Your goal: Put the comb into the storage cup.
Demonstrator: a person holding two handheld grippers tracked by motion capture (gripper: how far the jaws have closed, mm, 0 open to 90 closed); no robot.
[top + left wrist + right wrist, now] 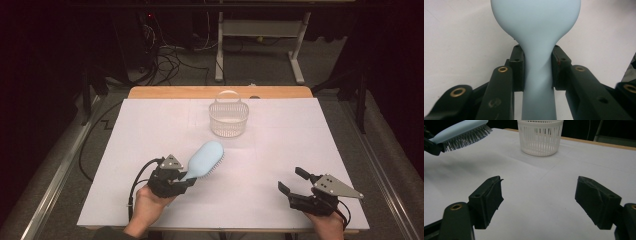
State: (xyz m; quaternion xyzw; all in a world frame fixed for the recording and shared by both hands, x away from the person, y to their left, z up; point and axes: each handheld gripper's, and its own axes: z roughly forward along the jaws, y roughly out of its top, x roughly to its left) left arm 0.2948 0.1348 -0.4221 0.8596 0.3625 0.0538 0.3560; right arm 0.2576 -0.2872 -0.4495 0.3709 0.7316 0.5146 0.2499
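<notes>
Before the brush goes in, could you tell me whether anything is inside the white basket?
The basket looks empty: only its pale floor shows from above. The near wall hides the lowest front part. The left gripper holds the brush.

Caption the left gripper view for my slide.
Left gripper clamped on the light blue hairbrush handle, above the white table.

Pale-blue hairbrush point(204, 159) held off the table, bristles facing down.

Basket point(229, 119) stands alone at the far middle of the sheet point(300, 145); open sheet on both its sides. Brush point(204, 160) held up off the sheet, near left, slanting toward basket. Right gripper point(295, 181) faces bare sheet up to the basket.
</notes>
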